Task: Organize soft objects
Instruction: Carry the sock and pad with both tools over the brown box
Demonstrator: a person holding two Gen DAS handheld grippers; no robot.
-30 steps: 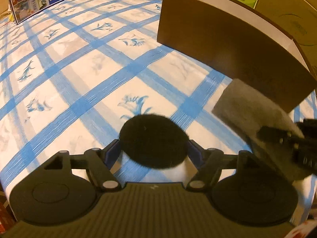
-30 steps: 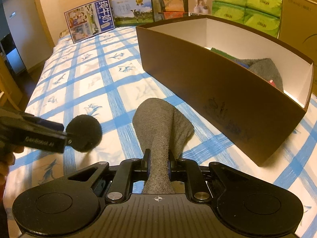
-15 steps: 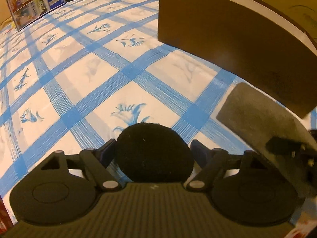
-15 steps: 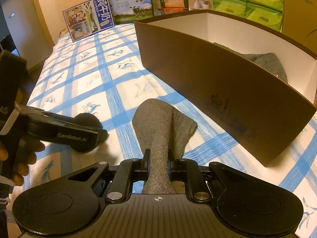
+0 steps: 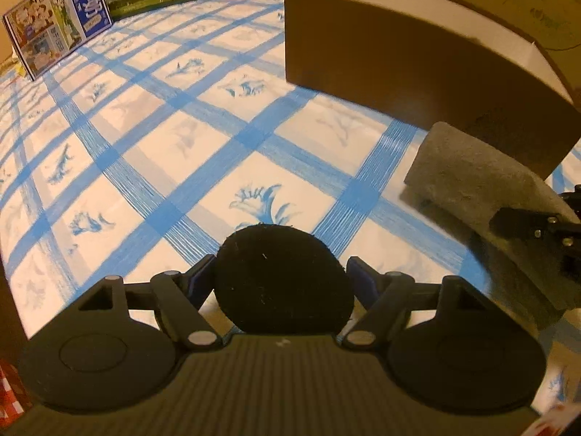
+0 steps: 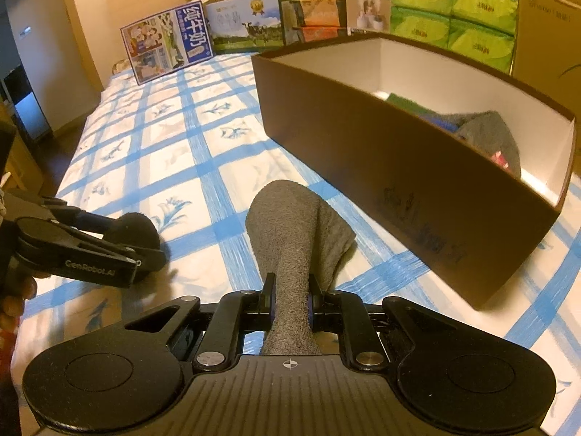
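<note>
Where blue-checked bedspread (image 6: 203, 167) runs, brown box (image 6: 417, 181), cartons (image 6: 167, 41) behind

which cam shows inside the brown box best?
Right wrist: it looks over the brown box rim onto the white interior and a grey cloth inside. Left wrist shows only its outer wall and rim.

bed: blue-checked sheet (image 6: 189, 152) | far edge: milk cartons (image 6: 167, 41), green tissue packs (image 6: 454, 11) | far right: cardboard box (image 6: 548, 36)
</note>
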